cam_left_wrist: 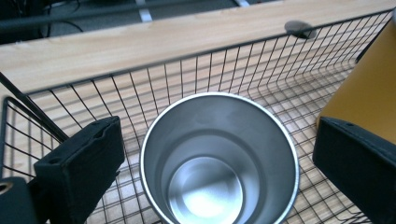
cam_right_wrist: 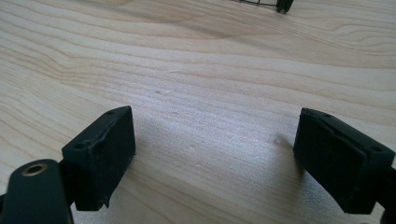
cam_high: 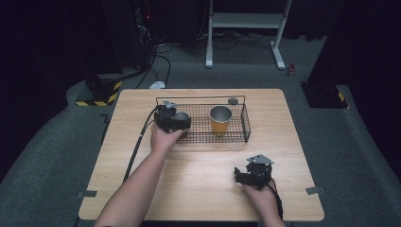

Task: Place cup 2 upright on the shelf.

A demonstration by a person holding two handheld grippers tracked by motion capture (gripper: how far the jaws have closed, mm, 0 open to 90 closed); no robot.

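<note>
One light wooden square table (cam_high: 203,189), one black wire rectangular basket (cam_high: 235,137) sitting at the table's 12 o'clock half, two cups, two grippers, one small dark round disc (cam_high: 232,100). Basket is open-topped with a thin rail handle along its far side; the grid floor shows table grain through it in the left gripper view. Cup one: yellow-orange cup with steel rim (cam_high: 220,120), upright, centre of basket, at about 3 o'clock from the other cup. Cup two: bare stainless steel round tumbler (cam_left_wrist: 219,158), upright, empty, shiny inside with bright base reflection, at the basket's 9 o'clock end. Left gripper (cam_left_wrist: 212,163) is inside the basket's left end, jaws spread wide either side of the steel tumbler, gaps visible both sides, not clamping it. Right gripper (cam_right_wrist: 215,158) rests low over bare table at about 5 o'clock, jaws wide apart, nothing between them. Dark disc lies on the table just beyond the basket's far rail, toward 1 o'clock.
</note>
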